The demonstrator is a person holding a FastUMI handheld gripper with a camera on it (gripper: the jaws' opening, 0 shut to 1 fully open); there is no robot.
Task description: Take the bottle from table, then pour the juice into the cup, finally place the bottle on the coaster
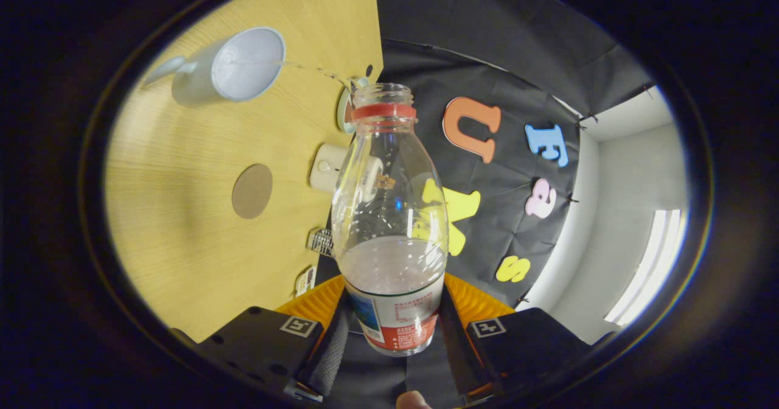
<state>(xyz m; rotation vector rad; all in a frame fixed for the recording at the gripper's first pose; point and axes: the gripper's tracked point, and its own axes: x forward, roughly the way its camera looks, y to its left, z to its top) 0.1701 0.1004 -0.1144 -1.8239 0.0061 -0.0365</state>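
- Clamped on the bottle point(389, 214), the gripper point(395, 330) has a finger pressed to each side of the labelled lower body, so the bottle stands out straight ahead along the fingers.
- The view is rolled hard over: the tabletop point(182, 214) runs up one side like a wall, which I read as the bottle being tipped steeply toward its side.
- The bottle is clear, with a red ring under its open, capless mouth. A pale liquid lies pooled in the lower part near the fingers.
- A thin stream leaves the mouth and arcs across to the cup point(237, 65), a pale mug with a handle, well out on the tabletop beyond the bottle's neck.
- Judged from this, the pour is underway and the placing step is not yet done.
- The coaster point(252, 190), a brown round disc, lies bare on the tabletop, nearer the fingers than the cup and off to the same side as the cup.
- The next move turns on this: the bottle's long axis must come back upright, then travel short of the cup to the disc.
- A small white device point(328, 167) sits near the tabletop's far edge, just beside the bottle's shoulder.
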